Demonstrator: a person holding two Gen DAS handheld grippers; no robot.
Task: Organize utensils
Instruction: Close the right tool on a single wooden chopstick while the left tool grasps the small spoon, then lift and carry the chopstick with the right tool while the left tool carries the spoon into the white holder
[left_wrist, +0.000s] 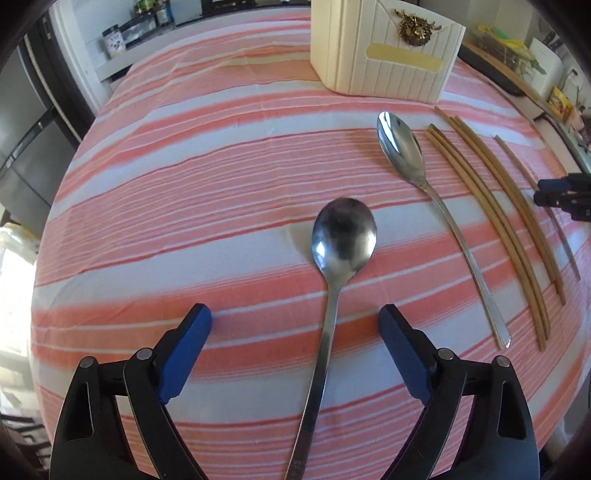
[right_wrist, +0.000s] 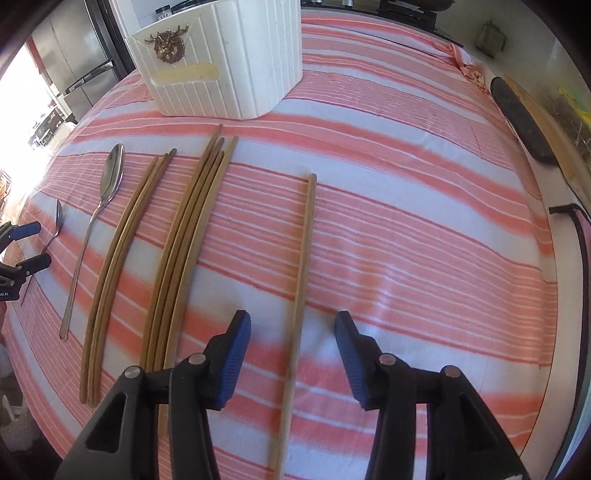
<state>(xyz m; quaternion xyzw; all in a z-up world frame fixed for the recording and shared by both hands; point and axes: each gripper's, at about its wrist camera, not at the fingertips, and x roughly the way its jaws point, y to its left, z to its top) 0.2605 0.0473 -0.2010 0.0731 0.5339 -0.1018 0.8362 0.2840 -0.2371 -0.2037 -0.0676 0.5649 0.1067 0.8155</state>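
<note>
L gripper (left_wrist: 295, 317) gapes wide, empty, straddling near spoon (left_wrist: 341, 236) w/ bowl at 12 o'clock, 2nd spoon (left_wrist: 400, 147) at 1, white holder (left_wrist: 384, 48) beyond; R gripper (right_wrist: 293, 325) wide open, empty, astride lone chopstick (right_wrist: 304, 254), chopstick bundles (right_wrist: 184, 236) at 10.

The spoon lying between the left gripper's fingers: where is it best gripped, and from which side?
Probably on the handle, not the bowl. The spoon lies flat with its slim handle running back between the open left gripper, so coming down from above and closing across the handle suits best; the bowl is wide and rounded.
</note>
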